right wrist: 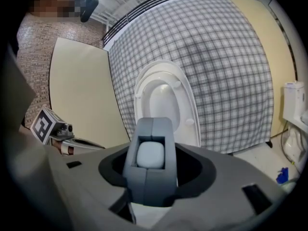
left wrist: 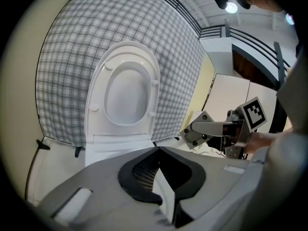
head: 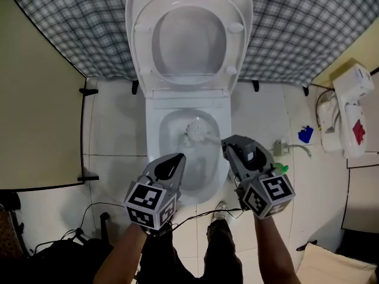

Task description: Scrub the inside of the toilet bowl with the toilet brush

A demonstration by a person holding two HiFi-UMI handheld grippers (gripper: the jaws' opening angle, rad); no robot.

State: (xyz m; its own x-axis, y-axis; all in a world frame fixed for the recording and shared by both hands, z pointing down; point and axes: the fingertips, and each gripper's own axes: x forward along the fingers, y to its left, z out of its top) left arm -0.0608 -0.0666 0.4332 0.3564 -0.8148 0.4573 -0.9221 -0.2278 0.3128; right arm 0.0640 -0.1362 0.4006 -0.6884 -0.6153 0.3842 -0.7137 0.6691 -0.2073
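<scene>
Looking down: toilet bowl (head: 155, 136) was open, seat (head: 147, 46) raised against checked backdrop (head: 308, 28). Bristle head of toilet brush (head: 195, 130) sat inside bowl, toward back. right tool (head: 227, 144) was clenched on brush handle, over bowl's right rim. left tool (head: 176, 160) was pinched closed, empty, over bowl's front left.
</scene>
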